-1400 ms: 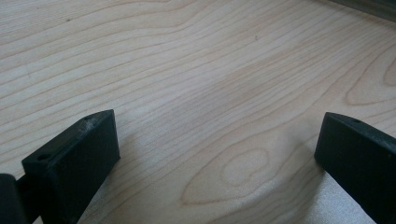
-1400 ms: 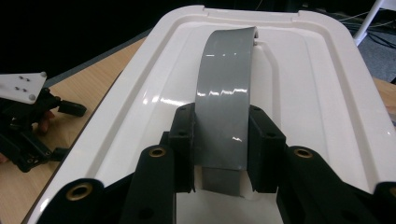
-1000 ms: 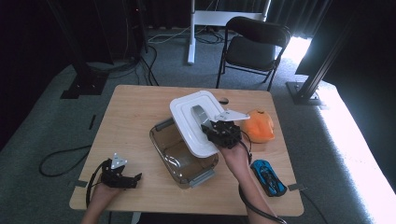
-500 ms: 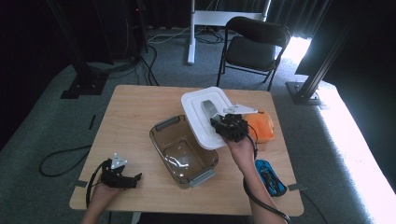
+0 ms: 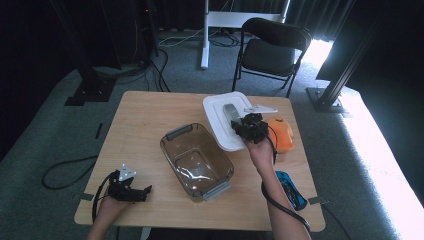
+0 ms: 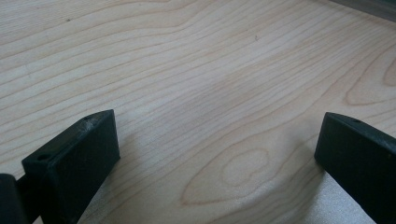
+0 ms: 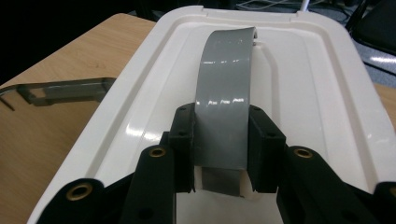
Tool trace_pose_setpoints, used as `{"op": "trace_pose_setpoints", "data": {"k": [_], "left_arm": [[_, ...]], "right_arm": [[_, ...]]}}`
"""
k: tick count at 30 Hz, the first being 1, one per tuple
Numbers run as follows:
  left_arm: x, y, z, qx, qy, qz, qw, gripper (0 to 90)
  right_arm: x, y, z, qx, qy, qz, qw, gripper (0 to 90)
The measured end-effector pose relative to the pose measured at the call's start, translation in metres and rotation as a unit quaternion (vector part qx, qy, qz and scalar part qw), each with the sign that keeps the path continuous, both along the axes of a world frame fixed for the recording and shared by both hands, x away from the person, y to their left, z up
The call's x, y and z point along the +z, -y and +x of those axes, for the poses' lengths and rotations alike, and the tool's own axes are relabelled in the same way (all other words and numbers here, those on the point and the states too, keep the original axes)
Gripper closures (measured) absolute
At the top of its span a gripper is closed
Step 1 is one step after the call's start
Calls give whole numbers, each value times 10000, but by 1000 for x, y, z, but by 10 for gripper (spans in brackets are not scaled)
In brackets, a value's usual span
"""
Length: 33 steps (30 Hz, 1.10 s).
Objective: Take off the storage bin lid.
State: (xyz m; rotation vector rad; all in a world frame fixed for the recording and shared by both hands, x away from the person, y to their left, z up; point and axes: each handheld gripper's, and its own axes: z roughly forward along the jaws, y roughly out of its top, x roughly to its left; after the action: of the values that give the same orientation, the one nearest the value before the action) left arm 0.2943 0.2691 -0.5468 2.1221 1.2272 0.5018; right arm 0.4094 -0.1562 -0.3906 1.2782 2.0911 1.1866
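Right now the right hand-held gripper is clamped on the lid's grey handle, at one o'clock from the box. Stiff, probably light plastic; the handle suits gripping. Left hand-held gripper rests apart on the worktop.

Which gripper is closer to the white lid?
Right. The right gripper is clamped on the grey handle of the white lid; the left gripper rests far off at the table's near corner.
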Motion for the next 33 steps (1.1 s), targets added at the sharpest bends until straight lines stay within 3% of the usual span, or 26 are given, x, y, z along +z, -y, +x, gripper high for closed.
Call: {"op": "trace_pose_setpoints", "data": {"k": [6,10,21,27,33], "left_arm": [[0,0,0,2,0,-1,10000,3],[0,0,0,1,1,-2,10000,3],[0,0,0,-11,0,1,10000,3],[0,0,0,-13,0,3,10000,3],[0,-1,-1,-21,0,6,10000,3]], "right_arm": [[-11,1,14,-68,-100,-57,9999,672],[-17,2,24,-118,-224,29,9997,672],[-30,-4,47,-246,-313,-34,9992,672],[-42,-11,56,-266,-452,-117,9986,672],[-63,-15,62,-321,-590,-58,9977,672]]}}
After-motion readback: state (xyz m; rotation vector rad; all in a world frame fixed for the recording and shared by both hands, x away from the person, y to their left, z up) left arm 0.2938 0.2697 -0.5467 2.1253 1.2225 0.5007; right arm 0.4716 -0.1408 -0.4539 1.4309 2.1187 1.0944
